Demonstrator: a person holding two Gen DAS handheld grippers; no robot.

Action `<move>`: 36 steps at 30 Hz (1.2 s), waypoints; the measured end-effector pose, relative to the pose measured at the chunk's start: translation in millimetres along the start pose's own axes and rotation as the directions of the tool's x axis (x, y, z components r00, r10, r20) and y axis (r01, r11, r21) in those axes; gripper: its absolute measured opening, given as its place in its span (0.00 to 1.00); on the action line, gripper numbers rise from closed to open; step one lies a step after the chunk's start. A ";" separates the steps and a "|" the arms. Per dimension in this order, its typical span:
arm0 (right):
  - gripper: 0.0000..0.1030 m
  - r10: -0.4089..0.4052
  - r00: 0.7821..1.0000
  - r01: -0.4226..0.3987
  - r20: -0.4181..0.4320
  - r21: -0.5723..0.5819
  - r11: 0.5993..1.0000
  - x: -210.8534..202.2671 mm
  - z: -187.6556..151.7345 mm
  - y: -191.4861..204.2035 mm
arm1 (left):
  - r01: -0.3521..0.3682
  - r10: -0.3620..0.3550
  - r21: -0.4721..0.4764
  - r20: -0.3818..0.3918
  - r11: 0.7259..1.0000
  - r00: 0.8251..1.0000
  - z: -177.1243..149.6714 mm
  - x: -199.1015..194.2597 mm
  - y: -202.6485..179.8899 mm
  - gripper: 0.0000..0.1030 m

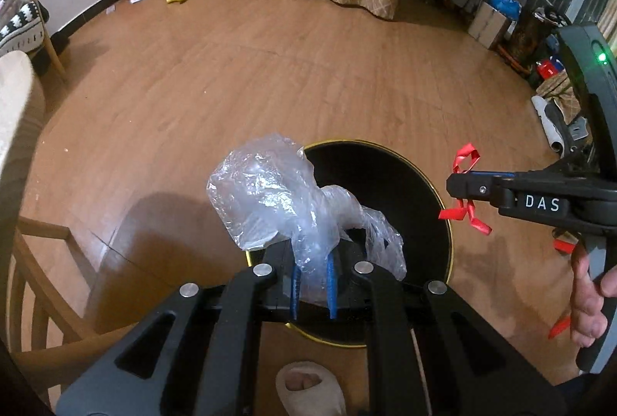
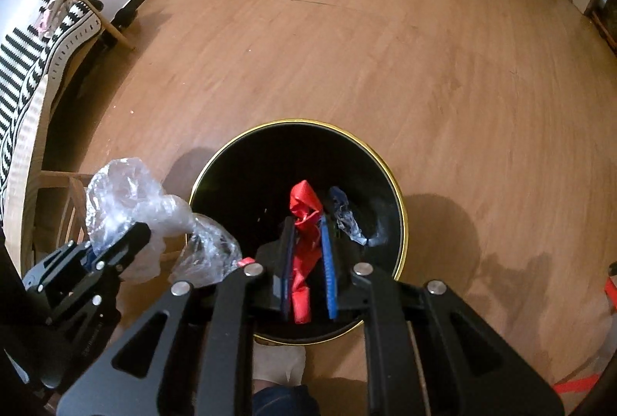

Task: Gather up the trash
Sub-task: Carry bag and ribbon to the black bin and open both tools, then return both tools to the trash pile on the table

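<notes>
The black bin's [image 2: 216,184] floor is lost in darkness in both wrist views, its near rim hidden behind the gripper frames. A chair [image 1: 34,261] is cut off at the left edge. Clutter [image 1: 547,68] along the far right wall is too small to identify.
</notes>
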State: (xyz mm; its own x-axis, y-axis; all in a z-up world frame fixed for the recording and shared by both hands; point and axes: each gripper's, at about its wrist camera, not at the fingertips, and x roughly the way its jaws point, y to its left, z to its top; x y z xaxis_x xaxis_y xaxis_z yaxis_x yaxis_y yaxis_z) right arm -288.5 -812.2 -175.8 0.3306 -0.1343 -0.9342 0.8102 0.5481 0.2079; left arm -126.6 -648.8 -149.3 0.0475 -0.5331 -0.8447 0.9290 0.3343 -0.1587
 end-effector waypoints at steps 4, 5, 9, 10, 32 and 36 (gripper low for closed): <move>0.66 -0.015 0.999 0.014 0.041 0.017 1.000 -9.1 -0.7 -4.5 | 0.006 -0.006 0.001 -0.012 1.000 1.000 0.4 7.5 -1.1 0.09; 0.66 -0.014 0.999 0.013 0.046 0.023 1.000 -10.7 -0.7 -5.7 | 0.010 -0.010 0.001 -0.017 1.000 1.000 0.4 10.4 -2.1 0.09; 0.66 -0.013 0.998 0.011 0.056 0.044 0.999 -13.7 -3.3 -11.9 | 0.023 -0.023 0.002 -0.033 1.000 0.999 3.2 21.6 -5.5 0.09; 0.66 -0.018 0.998 0.015 0.059 0.049 0.999 -15.0 -3.4 -13.2 | 0.028 -0.028 0.001 -0.035 1.000 0.999 3.0 23.7 -5.9 0.09; 0.74 0.030 0.966 -0.057 0.256 0.097 0.994 -76.9 1.4 21.7 | 0.054 -0.046 -0.079 0.100 0.995 0.994 -0.4 -67.7 20.8 0.88; 0.75 0.096 0.955 -0.109 0.281 0.031 0.994 -89.4 0.4 64.8 | -0.005 0.025 -0.127 0.155 0.992 0.988 -12.9 -129.6 57.8 0.90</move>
State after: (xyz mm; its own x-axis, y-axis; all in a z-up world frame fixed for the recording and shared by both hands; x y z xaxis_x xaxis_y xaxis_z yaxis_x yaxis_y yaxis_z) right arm -265.4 -765.0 -78.7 0.5295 -0.3079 -0.7904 0.7840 0.5334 0.3175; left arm -83.8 -550.4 -55.6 0.1274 -0.6387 -0.7588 0.8747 0.4331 -0.2177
